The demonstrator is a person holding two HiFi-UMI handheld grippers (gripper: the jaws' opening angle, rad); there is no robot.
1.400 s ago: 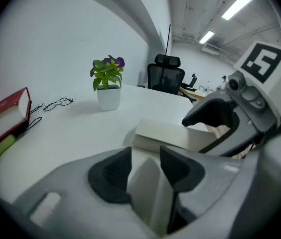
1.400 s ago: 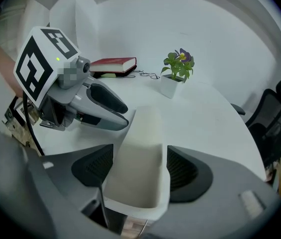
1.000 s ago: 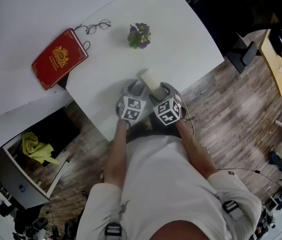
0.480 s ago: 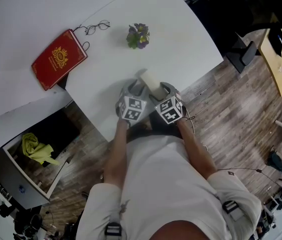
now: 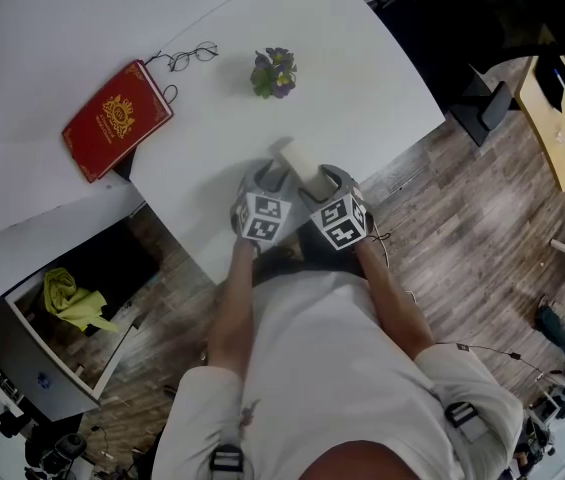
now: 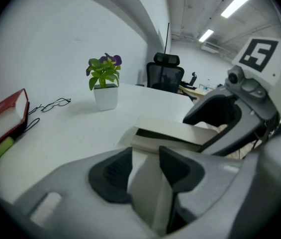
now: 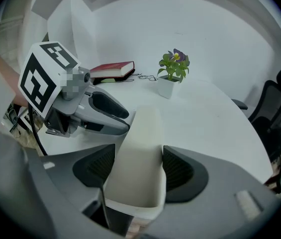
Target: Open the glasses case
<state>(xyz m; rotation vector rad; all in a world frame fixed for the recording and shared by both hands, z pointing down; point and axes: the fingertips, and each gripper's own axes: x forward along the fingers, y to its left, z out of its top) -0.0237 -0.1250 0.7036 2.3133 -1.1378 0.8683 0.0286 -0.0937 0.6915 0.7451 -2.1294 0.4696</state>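
Observation:
A cream glasses case (image 5: 295, 158) lies at the near edge of the white table (image 5: 362, 78). In the left gripper view a dark slit shows under the case's (image 6: 172, 132) lid. My left gripper (image 6: 145, 169) is shut on the case's near end. From the right, my right gripper (image 7: 138, 167) has the case's rounded shell (image 7: 142, 133) between its pads. Its jaws have just been closing and the pads touch the shell. In the head view the left gripper (image 5: 267, 180) and right gripper (image 5: 324, 178) sit side by side over the case.
A red book (image 5: 117, 118), a pair of glasses (image 5: 194, 54) and a small potted plant (image 5: 277, 71) lie farther back on the table. A black office chair (image 6: 165, 76) stands beyond the table. The table edge runs just under both grippers.

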